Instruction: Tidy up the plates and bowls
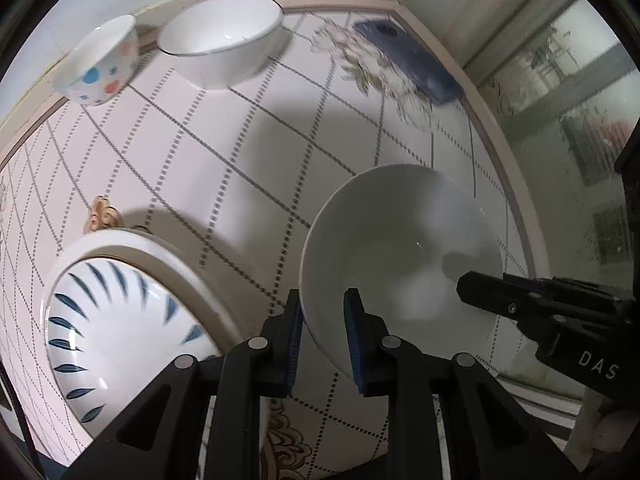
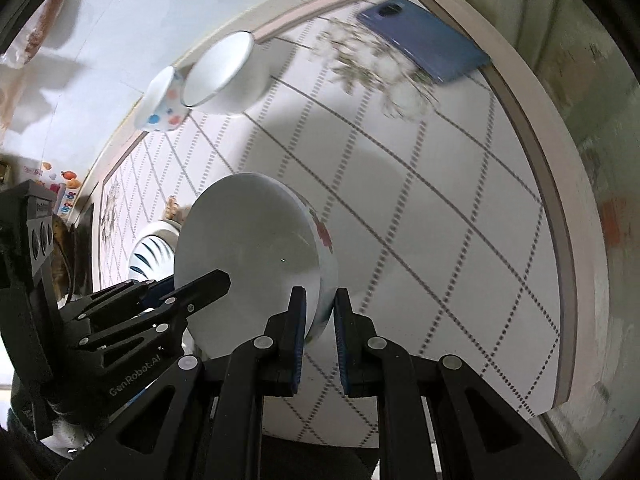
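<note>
Both grippers hold one white bowl (image 1: pixel 400 240) above the checked tablecloth. In the left wrist view my left gripper (image 1: pixel 324 304) is shut on the bowl's near-left rim, while the right gripper (image 1: pixel 464 286) reaches in from the right and grips the opposite rim. From the right wrist view the same bowl (image 2: pixel 248 248) shows a flower print on its outer wall. There my right gripper (image 2: pixel 318 304) clamps its right rim, and the left gripper (image 2: pixel 218 280) bites the left rim. A blue-leaf plate (image 1: pixel 120 320) lies at the lower left.
At the far edge stand a dotted small bowl (image 1: pixel 100 68) and a white bowl with a thin blue rim (image 1: pixel 224 40), side by side. A blue phone (image 1: pixel 412 60) lies near the far right corner. The tablecloth (image 1: pixel 200 160) ends at a curved border on the right.
</note>
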A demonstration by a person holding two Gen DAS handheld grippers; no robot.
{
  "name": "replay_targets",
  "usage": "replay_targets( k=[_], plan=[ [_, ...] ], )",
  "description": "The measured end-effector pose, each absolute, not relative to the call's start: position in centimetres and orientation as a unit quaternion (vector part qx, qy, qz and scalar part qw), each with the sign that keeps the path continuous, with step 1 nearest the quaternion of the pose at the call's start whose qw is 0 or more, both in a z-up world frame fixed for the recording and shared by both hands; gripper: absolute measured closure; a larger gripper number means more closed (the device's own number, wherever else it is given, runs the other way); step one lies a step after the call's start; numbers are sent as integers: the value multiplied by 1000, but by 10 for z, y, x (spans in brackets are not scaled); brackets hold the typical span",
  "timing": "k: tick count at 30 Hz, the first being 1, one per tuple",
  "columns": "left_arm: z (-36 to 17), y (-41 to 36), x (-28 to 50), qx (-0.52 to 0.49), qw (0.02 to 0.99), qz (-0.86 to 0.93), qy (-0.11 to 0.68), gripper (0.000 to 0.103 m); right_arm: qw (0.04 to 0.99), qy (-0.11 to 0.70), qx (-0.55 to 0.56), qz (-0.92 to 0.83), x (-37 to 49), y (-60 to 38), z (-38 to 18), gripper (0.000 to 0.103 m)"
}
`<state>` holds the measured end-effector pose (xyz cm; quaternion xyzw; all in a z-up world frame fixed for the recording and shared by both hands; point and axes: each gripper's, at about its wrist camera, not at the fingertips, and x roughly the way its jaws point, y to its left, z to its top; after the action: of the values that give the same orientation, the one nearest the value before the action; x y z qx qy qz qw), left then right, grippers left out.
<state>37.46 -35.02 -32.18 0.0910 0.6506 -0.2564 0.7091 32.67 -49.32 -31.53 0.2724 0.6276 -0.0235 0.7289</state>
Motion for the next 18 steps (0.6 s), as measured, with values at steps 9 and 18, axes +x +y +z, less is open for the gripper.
replay_targets(
  k=[9, 18],
  plan=[
    [-341, -367, 362, 135, 694, -253, 660, 85, 718, 632, 290, -25, 307, -504, -337, 88],
    [-313, -361, 370, 132, 692, -251, 664, 84, 693, 643, 326, -13, 302, -513, -337, 85]
  ],
)
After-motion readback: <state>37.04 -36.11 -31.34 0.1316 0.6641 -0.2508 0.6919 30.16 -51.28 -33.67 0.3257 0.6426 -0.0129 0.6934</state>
